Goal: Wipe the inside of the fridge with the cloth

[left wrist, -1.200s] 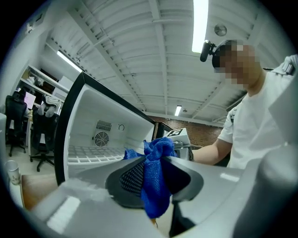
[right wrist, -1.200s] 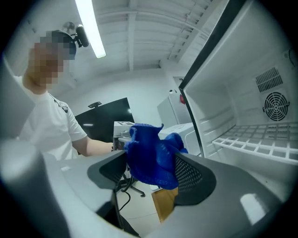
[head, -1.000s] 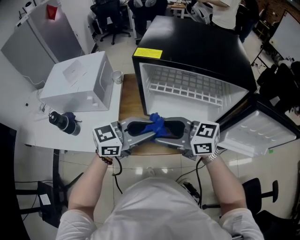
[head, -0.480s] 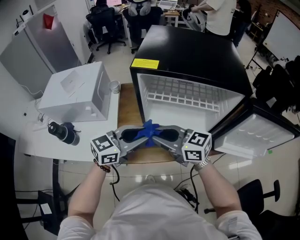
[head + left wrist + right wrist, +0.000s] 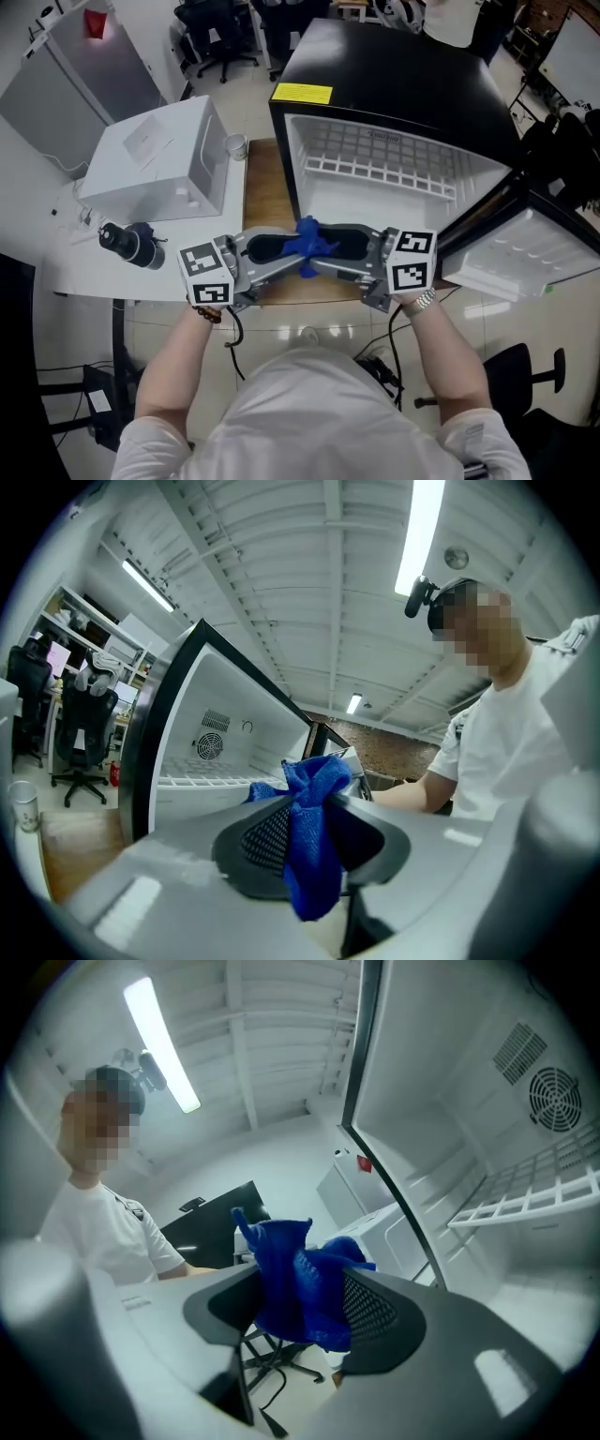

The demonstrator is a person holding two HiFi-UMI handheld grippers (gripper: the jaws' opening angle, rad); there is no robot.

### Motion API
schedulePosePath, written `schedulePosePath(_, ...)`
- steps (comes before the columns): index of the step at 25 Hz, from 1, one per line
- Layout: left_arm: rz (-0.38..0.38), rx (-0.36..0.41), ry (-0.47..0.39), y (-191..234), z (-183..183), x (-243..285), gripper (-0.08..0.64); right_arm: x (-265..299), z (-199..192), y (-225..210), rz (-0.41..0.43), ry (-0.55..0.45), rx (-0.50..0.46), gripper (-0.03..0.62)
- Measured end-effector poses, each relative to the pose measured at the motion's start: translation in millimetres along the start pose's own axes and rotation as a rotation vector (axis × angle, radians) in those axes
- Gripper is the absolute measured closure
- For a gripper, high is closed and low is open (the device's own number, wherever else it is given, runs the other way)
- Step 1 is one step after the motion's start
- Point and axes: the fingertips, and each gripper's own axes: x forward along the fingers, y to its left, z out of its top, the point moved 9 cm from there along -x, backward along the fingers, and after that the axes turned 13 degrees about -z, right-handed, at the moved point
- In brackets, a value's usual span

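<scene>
A blue cloth (image 5: pixel 307 244) hangs bunched between my two grippers, which face each other tip to tip in front of the open black fridge (image 5: pixel 394 94). My left gripper (image 5: pixel 295 256) is shut on the cloth (image 5: pixel 309 846), which is pinched in the narrow gap between its dark pads. My right gripper (image 5: pixel 324 256) has just been opening its jaws. The cloth (image 5: pixel 295 1288) sits loosely between its spread pads. Behind the grippers lies the fridge's white inside with a wire shelf (image 5: pixel 375 173).
The fridge door (image 5: pixel 525 253) stands open at the right. A white box-shaped appliance (image 5: pixel 155 164), a paper cup (image 5: pixel 234 147) and a black object (image 5: pixel 127 244) sit on the table at the left. A wooden surface (image 5: pixel 262 187) runs beside the fridge. Office chairs stand at the back.
Both grippers stay tip to tip at the fridge's front with the cloth between them. The right gripper's jaws narrowed on the cloth half a second ago and stand wider again now.
</scene>
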Motion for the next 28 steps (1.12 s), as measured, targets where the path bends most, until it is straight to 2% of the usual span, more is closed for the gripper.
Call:
schedulePosePath(3,-0.038,-0.016,0.011,-2.4,-2.7,3.2,0.453,5.2,-3.5,5.3,0.084,0.015,0.020,0.337)
schedulePosePath(6,-0.025,-0.017,0.026,-1.3,-5.6,1.3,0.453,6.4,-5.7,5.6,0.093,0.009,0.006,0.354)
schedulePosePath(7,-0.011,-0.016,0.026,-0.3,-6.0,-1.4,0.454,4.8,-6.0,3.5,0.081,-0.001,0.007,0.384)
schedulePosePath(9,0.012,-0.017,0.031,1.6,-7.0,-6.3,0.436,1.6,-6.4,-1.4,0.056,-0.021,0.016,0.510)
schedulePosePath(13,0.031,-0.013,0.063,4.7,-11.2,-7.0,0.425,6.2,-8.9,-4.0,0.025,-0.010,-0.003,0.526)
schedulePosePath(16,0.086,0.011,0.095,10.0,-14.4,-8.8,0.416,9.0,-10.3,-8.3,-0.035,-0.012,-0.026,0.536)
schedulePosePath(20,0.192,0.037,0.138,23.2,-21.0,-11.9,0.388,12.9,-13.2,-19.3,-0.179,-0.027,-0.077,0.540)
schedulePosePath(24,0.283,0.010,0.151,46.9,-33.2,-10.8,0.388,19.6,-17.8,-36.0,-0.321,-0.046,-0.123,0.540)
schedulePosePath(28,0.299,-0.008,0.130,62.9,-39.9,-6.0,0.446,23.0,-21.2,-47.6,-0.352,-0.059,-0.108,0.538)
